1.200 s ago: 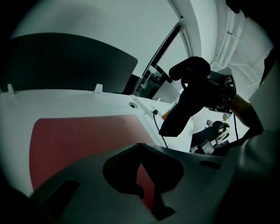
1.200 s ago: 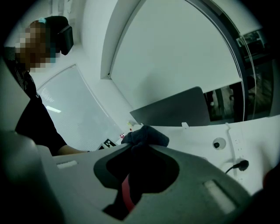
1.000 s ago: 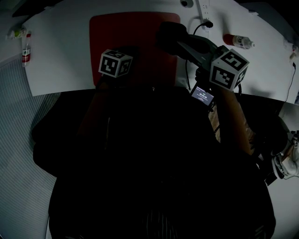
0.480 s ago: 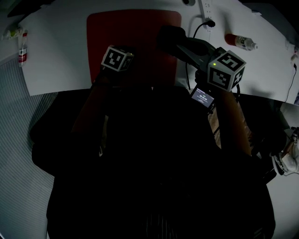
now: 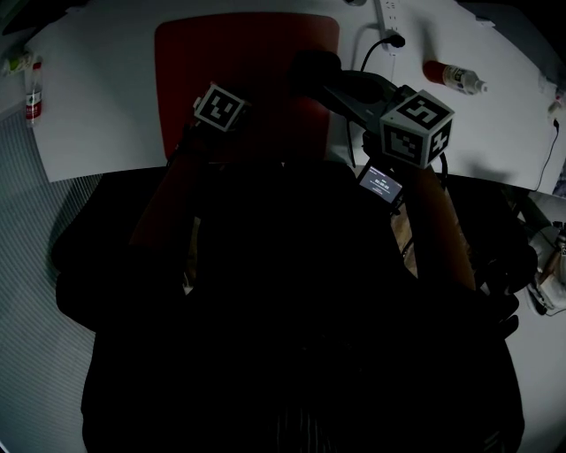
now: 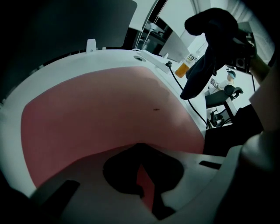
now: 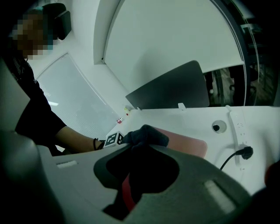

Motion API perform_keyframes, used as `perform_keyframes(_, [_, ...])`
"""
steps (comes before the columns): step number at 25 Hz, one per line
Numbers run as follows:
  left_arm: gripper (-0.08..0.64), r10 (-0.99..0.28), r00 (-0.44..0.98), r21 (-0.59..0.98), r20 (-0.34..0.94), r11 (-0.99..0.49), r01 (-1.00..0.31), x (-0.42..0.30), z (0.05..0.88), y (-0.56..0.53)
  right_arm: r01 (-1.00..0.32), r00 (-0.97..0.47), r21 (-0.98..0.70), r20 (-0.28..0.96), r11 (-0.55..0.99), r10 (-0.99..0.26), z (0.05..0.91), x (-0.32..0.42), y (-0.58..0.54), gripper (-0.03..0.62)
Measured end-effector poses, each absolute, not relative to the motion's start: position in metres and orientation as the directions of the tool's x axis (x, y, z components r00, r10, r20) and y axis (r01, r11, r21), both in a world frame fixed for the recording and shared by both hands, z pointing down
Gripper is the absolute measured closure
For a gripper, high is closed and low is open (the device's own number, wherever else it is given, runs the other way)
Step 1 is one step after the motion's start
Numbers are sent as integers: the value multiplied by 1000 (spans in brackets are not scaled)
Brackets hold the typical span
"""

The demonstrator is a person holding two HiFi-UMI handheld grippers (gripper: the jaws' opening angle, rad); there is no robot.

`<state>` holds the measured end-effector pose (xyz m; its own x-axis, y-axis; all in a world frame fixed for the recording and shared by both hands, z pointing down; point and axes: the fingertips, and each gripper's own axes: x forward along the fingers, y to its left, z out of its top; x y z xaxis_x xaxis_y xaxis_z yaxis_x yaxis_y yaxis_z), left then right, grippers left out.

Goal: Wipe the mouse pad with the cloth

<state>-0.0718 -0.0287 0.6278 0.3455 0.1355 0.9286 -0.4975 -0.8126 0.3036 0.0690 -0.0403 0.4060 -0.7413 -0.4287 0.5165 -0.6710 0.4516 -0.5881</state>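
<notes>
A red mouse pad (image 5: pixel 256 53) lies on the white table (image 5: pixel 106 97); in the left gripper view the mouse pad (image 6: pixel 105 105) fills most of the frame. My left gripper (image 5: pixel 223 99) sits low over its near left part, jaws together with nothing between them (image 6: pixel 142 177). My right gripper (image 5: pixel 325 78) is shut on a dark cloth (image 5: pixel 314 64), held above the pad's right side. That cloth (image 6: pixel 203 57) hangs bunched and clear of the surface. In the right gripper view, the cloth (image 7: pixel 146 136) bulges out of the jaws.
A power strip (image 5: pixel 387 19) with a plugged cable (image 5: pixel 367 55) lies right of the pad. A red-capped bottle (image 5: pixel 453 77) rests farther right, a small bottle (image 5: pixel 32 88) at far left. A dark panel (image 7: pixel 170 92) stands at the table's back.
My left gripper has crept a little farther onto the pad. My right gripper with the cloth has shifted slightly left. The cloth stays in the jaws.
</notes>
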Motion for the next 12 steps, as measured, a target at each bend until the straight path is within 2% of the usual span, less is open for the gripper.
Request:
perform_keyframes(7, [552,152,360,321,921,-818,-477,-67,627,-25,-661,-746,-562,565,497,-354,435,56,-45,552])
perform_keyframes(12, [552,140,385,328,912,-811,-483,-66,625,-29,-649,-699,-435,665,624,-262,481,50,-49,552])
